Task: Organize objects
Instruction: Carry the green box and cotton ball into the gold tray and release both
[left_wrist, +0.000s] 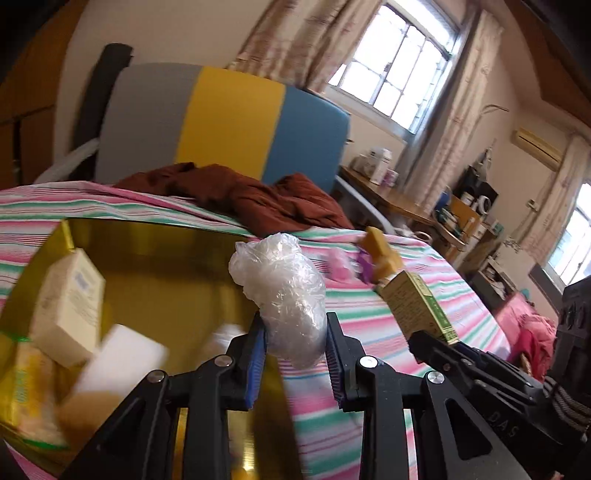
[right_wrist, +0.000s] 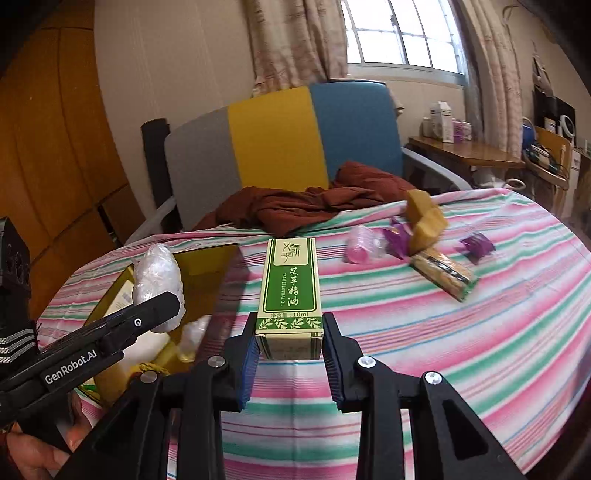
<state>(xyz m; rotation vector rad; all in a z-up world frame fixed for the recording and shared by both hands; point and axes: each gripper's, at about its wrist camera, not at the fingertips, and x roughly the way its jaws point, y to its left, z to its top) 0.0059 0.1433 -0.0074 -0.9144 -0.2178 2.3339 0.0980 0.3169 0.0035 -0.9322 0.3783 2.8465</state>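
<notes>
My left gripper (left_wrist: 295, 332) is shut on a crumpled clear plastic bag (left_wrist: 284, 291) and holds it over the right edge of a gold box (left_wrist: 155, 240). The box holds a cream carton (left_wrist: 66, 302), a white block (left_wrist: 118, 365) and yellow packets. My right gripper (right_wrist: 290, 336) is shut on a green essential-oil box (right_wrist: 290, 288) above the striped cloth. The bag also shows in the right wrist view (right_wrist: 157, 277), left of the oil box, over the gold box (right_wrist: 207, 262). The oil box shows in the left wrist view (left_wrist: 417, 302).
On the striped tablecloth (right_wrist: 443, 332) lie a pink bottle (right_wrist: 360, 242), purple wrappers (right_wrist: 476, 245), a yellow block (right_wrist: 424, 218) and a snack packet (right_wrist: 443, 271). A brown garment (right_wrist: 303, 203) lies at the far edge before a grey, yellow and blue chair (right_wrist: 273, 136).
</notes>
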